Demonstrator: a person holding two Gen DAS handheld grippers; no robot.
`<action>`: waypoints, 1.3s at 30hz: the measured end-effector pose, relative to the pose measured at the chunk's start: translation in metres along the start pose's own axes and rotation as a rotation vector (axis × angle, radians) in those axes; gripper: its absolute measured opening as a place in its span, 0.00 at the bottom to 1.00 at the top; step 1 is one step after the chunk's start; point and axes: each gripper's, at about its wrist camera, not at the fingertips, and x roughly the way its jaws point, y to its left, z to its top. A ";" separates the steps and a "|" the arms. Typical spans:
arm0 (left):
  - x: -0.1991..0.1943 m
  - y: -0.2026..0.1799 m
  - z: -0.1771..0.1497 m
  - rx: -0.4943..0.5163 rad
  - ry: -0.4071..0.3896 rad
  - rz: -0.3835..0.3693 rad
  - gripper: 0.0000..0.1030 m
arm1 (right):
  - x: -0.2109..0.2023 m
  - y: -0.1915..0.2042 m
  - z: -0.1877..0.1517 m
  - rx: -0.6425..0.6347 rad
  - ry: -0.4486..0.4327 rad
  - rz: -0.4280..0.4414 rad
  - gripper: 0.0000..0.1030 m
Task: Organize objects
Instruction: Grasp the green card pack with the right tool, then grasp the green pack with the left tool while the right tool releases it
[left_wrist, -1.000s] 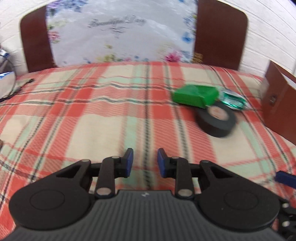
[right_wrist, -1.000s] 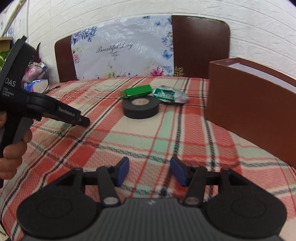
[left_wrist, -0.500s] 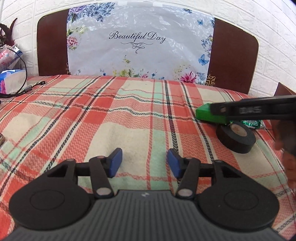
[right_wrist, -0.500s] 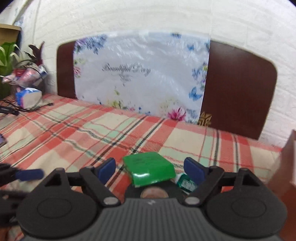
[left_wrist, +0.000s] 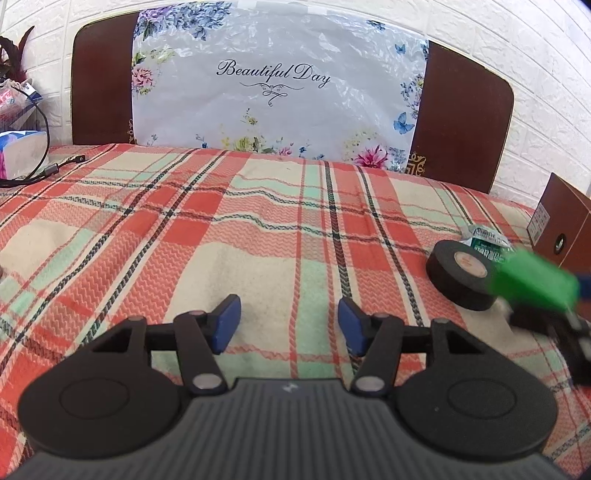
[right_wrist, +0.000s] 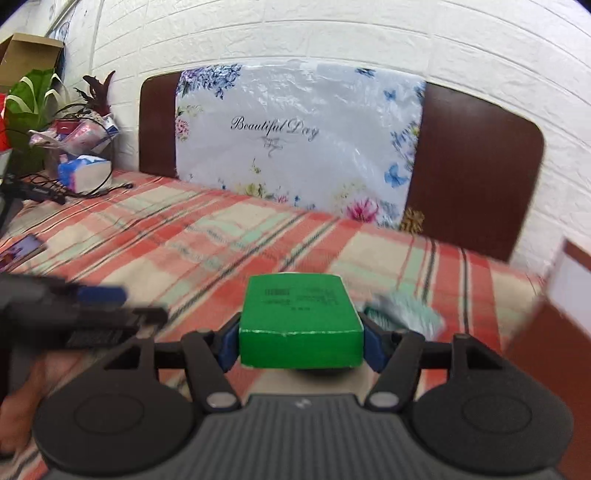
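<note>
blurred: green box (left_wrist: 535, 284) (left view); cut off: brown box (left_wrist: 561, 229); hidden: tape roll (left_wrist: 461, 275) partly

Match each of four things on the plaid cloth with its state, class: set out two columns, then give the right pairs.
Things:
1. green cardboard box
2. black roll of tape
3. left gripper
4. brown rectangular box

States:
A. lying flat on the cloth
B. open, nothing between its pads
C. clamped in the right gripper
D. standing at the cloth's right edge

Pairs: 1-C, 2-A, 3-B, 4-D
</note>
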 end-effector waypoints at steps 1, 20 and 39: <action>0.000 -0.001 0.000 0.007 0.004 0.003 0.59 | -0.010 -0.002 -0.010 0.009 0.014 -0.004 0.60; -0.026 -0.107 -0.002 -0.068 0.439 -0.397 0.49 | -0.062 -0.017 -0.079 0.168 0.102 -0.040 0.85; -0.049 -0.236 0.086 0.103 0.234 -0.633 0.34 | -0.116 -0.082 -0.053 0.222 -0.266 -0.299 0.59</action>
